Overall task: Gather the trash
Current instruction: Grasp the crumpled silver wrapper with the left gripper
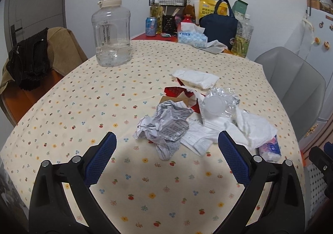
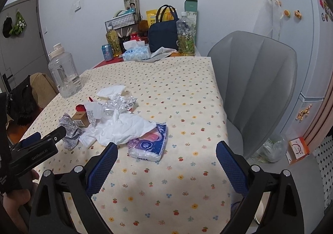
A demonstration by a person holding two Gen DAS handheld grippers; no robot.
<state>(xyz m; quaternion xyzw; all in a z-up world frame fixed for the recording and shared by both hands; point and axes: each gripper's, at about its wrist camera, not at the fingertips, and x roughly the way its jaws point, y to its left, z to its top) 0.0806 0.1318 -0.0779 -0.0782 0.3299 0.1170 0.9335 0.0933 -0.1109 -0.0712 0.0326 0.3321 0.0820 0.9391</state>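
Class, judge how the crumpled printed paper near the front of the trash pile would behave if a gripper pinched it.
The crumpled printed paper looks thin and creased, so it probably weighs little and crushes further when pinched. Its loose folds may flop or partly unfold. It touches the white mask, which might drag along.

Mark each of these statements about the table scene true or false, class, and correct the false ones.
1. Both grippers are open and hold nothing. True: the left gripper and right gripper show spread jaws with only tablecloth between them.
2. The large clear jug lies on its side. False: it stands upright with its cap on.
3. The crumpled printed paper is the trash piece nearest the left gripper. True.
4. The tissue pack sits on the grey chair. False: it lies on the floral tablecloth, partly under a white tissue.
5. The trash pile is already cleared away. False: it lies on the table.
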